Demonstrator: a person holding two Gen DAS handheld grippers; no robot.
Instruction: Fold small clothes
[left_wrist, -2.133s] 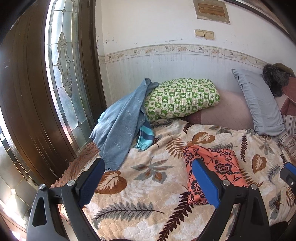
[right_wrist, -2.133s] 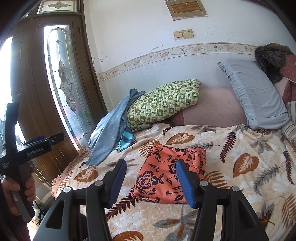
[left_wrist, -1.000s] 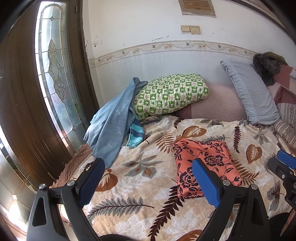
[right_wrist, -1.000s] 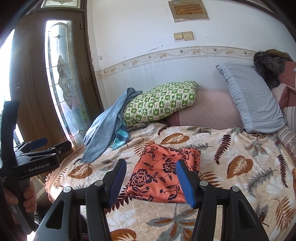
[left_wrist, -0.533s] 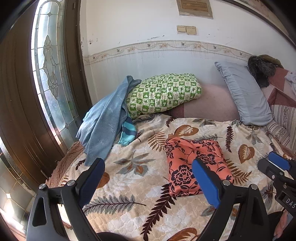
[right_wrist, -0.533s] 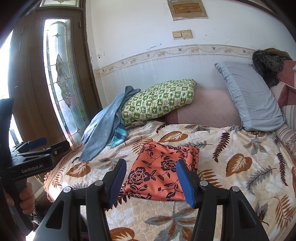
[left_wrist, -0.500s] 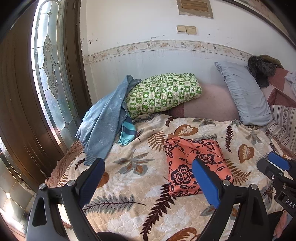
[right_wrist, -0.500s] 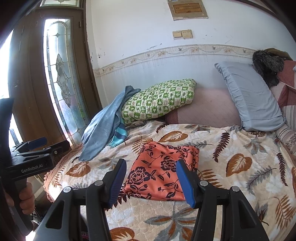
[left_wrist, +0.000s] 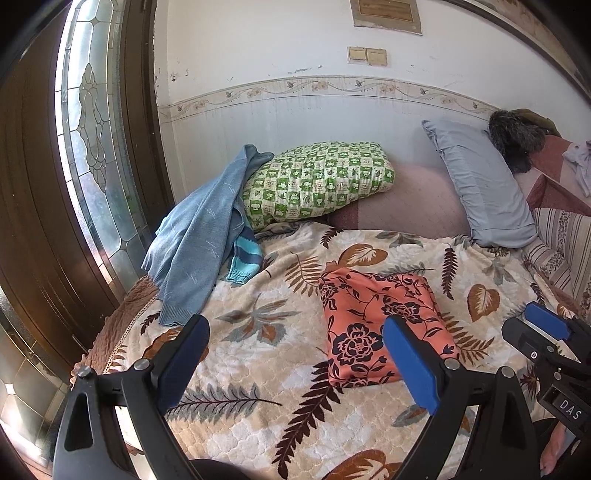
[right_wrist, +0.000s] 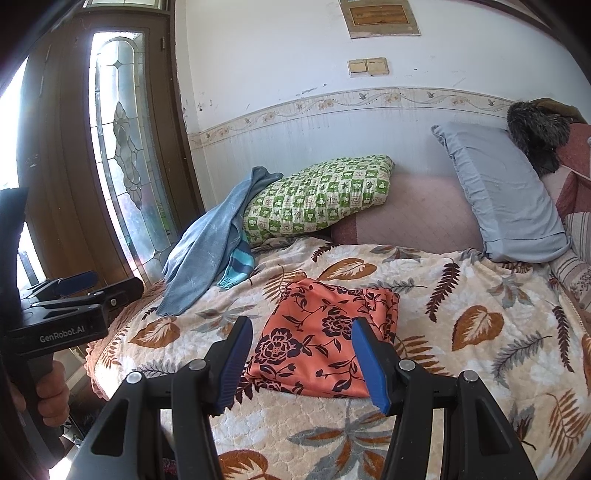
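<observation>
An orange floral garment (right_wrist: 325, 343) is seen lying folded into a compact rectangle on the leaf-patterned blanket (right_wrist: 480, 332), about midway across the bed and nearer its front edge than the pillows. The right gripper (right_wrist: 303, 358) is held above the blanket just in front of that garment, its blue pads spread apart with nothing between them and no cloth touched. The left gripper (left_wrist: 291, 362) is likewise held with its jaws wide apart and empty, over the blanket to the left of the garment. That piece is judged to be finished, so the step in hand is taken to be the pause between one item and the next. A blue knitted garment (left_wrist: 195, 243) is draped unfolded at the back left corner of the bed, against a green checked pillow (left_wrist: 317, 181), with a striped turquoise cuff (left_wrist: 245, 258) showing beneath it; whether the cuff belongs to a separate piece cannot be told. For the next move, a reach towards that corner would be called for, an edge of the blue garment being pinched and drawn onto open blanket so that it can be spread flat before any fold is made
</observation>
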